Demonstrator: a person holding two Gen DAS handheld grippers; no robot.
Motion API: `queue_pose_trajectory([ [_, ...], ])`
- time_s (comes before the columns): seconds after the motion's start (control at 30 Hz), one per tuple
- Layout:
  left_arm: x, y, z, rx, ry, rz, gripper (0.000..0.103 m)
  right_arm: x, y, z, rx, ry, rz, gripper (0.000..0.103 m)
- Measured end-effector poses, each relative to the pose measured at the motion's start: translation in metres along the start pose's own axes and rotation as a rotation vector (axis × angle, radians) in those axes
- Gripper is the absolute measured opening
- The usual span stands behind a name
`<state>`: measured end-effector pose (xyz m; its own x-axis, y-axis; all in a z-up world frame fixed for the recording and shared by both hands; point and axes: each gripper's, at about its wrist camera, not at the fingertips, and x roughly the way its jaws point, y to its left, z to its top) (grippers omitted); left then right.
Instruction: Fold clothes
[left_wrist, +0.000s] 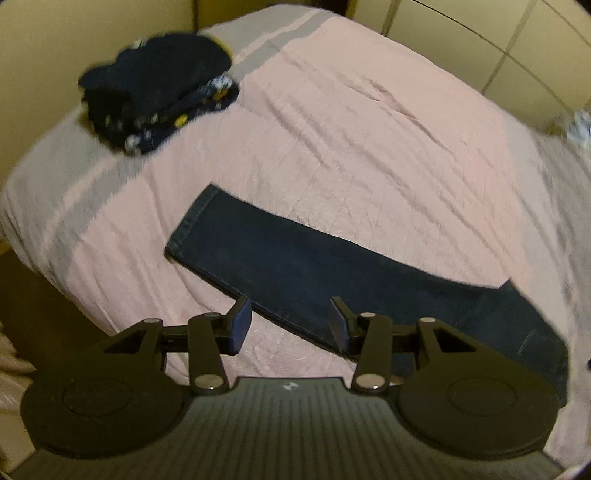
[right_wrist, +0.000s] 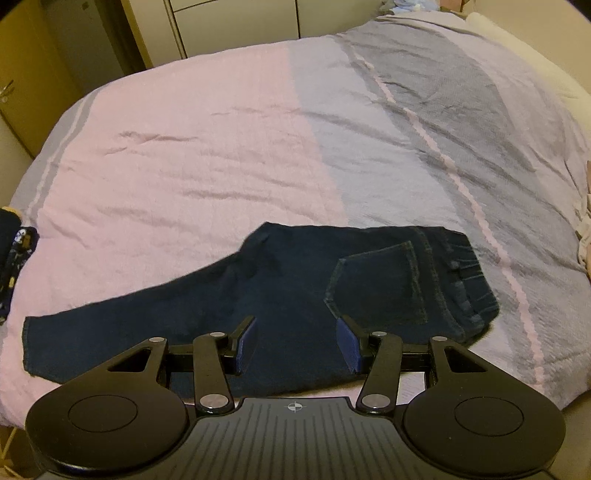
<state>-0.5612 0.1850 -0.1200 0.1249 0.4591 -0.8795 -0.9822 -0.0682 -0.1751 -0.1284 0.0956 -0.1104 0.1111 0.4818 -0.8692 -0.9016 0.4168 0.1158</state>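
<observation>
- So far, one dark stack of folded clothes (left_wrist: 159, 96) sits at the far left corner of the bed (left_wrist: 332, 122), which suggests earlier garments are done.
- Next in line is a pair of dark jeans (right_wrist: 280, 295), lying flat near the bed's front edge — already doubled leg over leg, with the back pocket (right_wrist: 380, 284) facing up and the waistband to the right.
- What seems left is folding the long leg section up toward the waist, then moving it to the stack.
- Both tools are empty: the left hand-held gripper (left_wrist: 290, 325) hovers with jaws apart above the jeans' lower leg, near the hem, and the right hand-held gripper (right_wrist: 296, 341) hovers with jaws apart above the seat area — neither pad touches denim.
- Underneath, the bedspread is pink with grey bands, lightly wrinkled.
- Around it stand pale cupboard doors (right_wrist: 236, 22) and cream walls under dim, warm light.
</observation>
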Motion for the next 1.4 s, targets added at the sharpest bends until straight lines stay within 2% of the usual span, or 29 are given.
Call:
queue_pose_trajectory([
  [0.1,0.013,0.024,0.005,-0.073,0.013,-0.034,0.041,0.008,0.009,0.003,0.006,0.002,0.01,0.051],
  [0.27,0.038,0.062,0.013,-0.182,0.041,-0.049,0.041,0.025,0.024,0.006,0.006,0.036,-0.023,0.051],
  [0.53,0.075,0.106,0.01,-0.357,0.08,-0.087,0.041,0.046,0.049,0.0,0.021,0.099,-0.045,0.051],
  [0.8,0.107,0.134,0.007,-0.462,0.089,-0.14,0.041,0.056,0.071,-0.005,-0.004,0.117,-0.063,0.051],
  [1.03,0.144,0.16,-0.002,-0.592,0.12,-0.203,0.041,0.07,0.081,-0.01,-0.015,0.128,-0.119,0.051],
  [1.2,0.169,0.176,-0.011,-0.661,0.132,-0.226,0.041,0.091,0.087,-0.016,-0.036,0.142,-0.16,0.051],
  [1.4,0.187,0.19,-0.017,-0.72,0.101,-0.282,0.041,0.121,0.093,-0.026,-0.009,0.148,-0.15,0.051],
])
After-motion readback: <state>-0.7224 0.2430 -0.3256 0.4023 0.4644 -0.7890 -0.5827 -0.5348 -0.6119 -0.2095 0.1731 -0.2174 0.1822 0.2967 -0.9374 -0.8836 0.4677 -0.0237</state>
